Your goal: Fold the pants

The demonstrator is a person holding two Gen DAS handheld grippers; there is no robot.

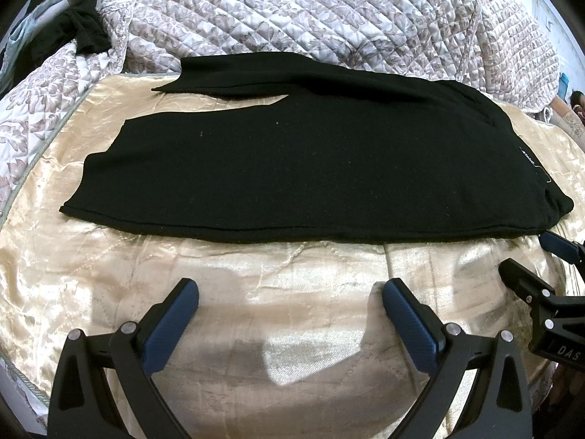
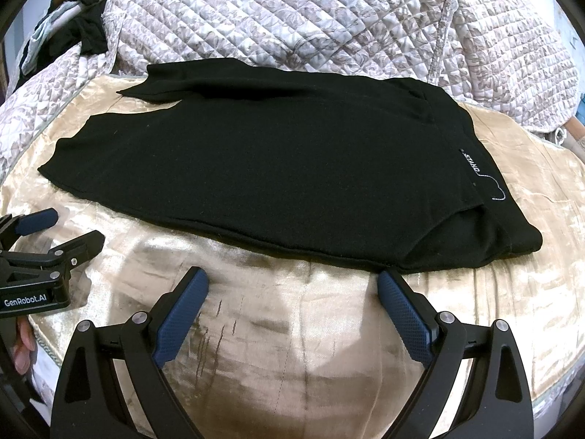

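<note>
Black pants laid flat on the bed, both grippers empty beside them.

The pants (image 1: 292, 168) lay across the gold satin bedspread (image 1: 256, 311), legs stacked, waistband with its label (image 2: 475, 168) to the right. The left gripper (image 1: 290, 292) and right gripper (image 2: 292, 280) hovered near the front hem, jaws wide apart, holding nothing. The knit looked soft, limp and light, likely to slide on satin; pinching hem corners and waistband seemed best.

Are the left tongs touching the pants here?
Apart. In the left wrist view, the open left tongs stop short of the pants, with a strip of gold bedspread between them.
</note>
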